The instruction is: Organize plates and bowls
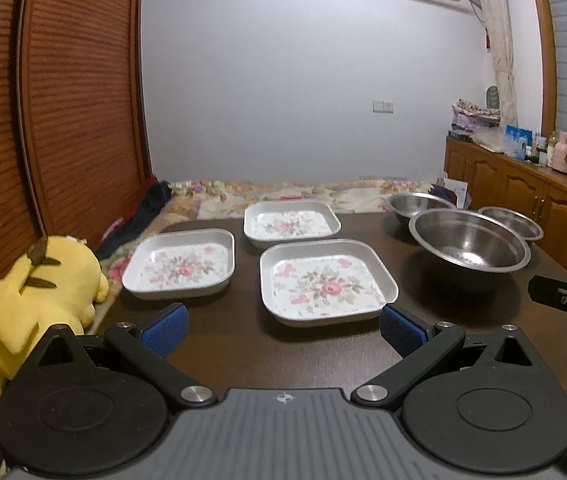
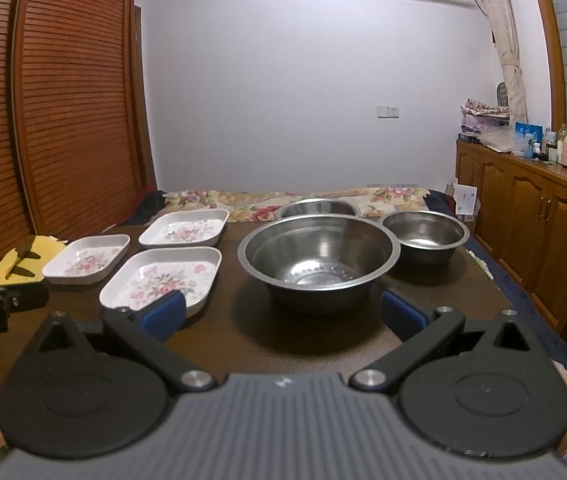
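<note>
Three square white plates with a pink flower print lie apart on the dark wooden table (image 1: 283, 344): a near plate (image 1: 325, 282), a left plate (image 1: 181, 264) and a far plate (image 1: 289, 224). Three steel bowls stand to their right: a big bowl (image 2: 319, 258), a smaller bowl (image 2: 423, 236) and a far bowl (image 2: 317, 208). My left gripper (image 1: 283, 330) is open, just short of the near plate. My right gripper (image 2: 283, 314) is open in front of the big bowl, its left finger over the near plate's (image 2: 163, 276) corner.
A yellow plush toy (image 1: 39, 292) sits at the table's left edge. A bed with a floral cover (image 1: 283, 192) lies behind the table. Wooden cabinets (image 2: 543, 216) with bottles run along the right wall, louvred doors (image 1: 63, 100) along the left.
</note>
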Available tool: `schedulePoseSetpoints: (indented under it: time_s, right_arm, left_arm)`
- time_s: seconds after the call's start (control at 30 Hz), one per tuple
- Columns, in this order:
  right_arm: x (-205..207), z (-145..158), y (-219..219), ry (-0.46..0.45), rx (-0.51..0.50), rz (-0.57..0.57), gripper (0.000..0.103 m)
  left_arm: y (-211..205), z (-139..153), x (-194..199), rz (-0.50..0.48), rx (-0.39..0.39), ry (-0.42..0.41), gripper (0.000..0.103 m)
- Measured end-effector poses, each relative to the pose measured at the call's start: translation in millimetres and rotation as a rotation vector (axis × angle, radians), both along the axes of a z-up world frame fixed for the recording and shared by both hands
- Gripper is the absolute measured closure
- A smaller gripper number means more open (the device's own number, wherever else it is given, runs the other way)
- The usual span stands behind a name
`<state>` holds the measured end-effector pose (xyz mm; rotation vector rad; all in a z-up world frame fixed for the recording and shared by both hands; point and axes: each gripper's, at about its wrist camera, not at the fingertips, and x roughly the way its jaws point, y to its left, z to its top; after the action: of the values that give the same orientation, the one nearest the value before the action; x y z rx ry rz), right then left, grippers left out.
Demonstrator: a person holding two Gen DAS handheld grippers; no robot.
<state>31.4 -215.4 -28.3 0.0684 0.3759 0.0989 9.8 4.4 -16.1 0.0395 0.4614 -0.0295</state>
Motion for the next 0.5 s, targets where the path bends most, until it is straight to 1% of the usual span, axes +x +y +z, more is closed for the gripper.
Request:
schedulePoseSetpoints:
  time_s: [0.1,0.23,0.37,0.5]
  right_arm:
    - [3,-4,2,0.01,-0.003,0.011,0.0]
    - [9,-8,4,0.021,0.011,0.032,0.0]
    - [14,-9,10,0.024,-0.005,0.048,0.0]
    - [20,-10,14,0.031,-0.009,0.065,0.0]
  left_arm:
    - [4,-7,8,-0.012,-0.018,0.039,0.0]
    - [11,-17,20,-0.002,-0.034,0.088,0.0]
    - [17,-24,26,0.004,-0.025,0.121,0.0]
    - [22,-27,31,0.012,-0.008,0.135,0.0]
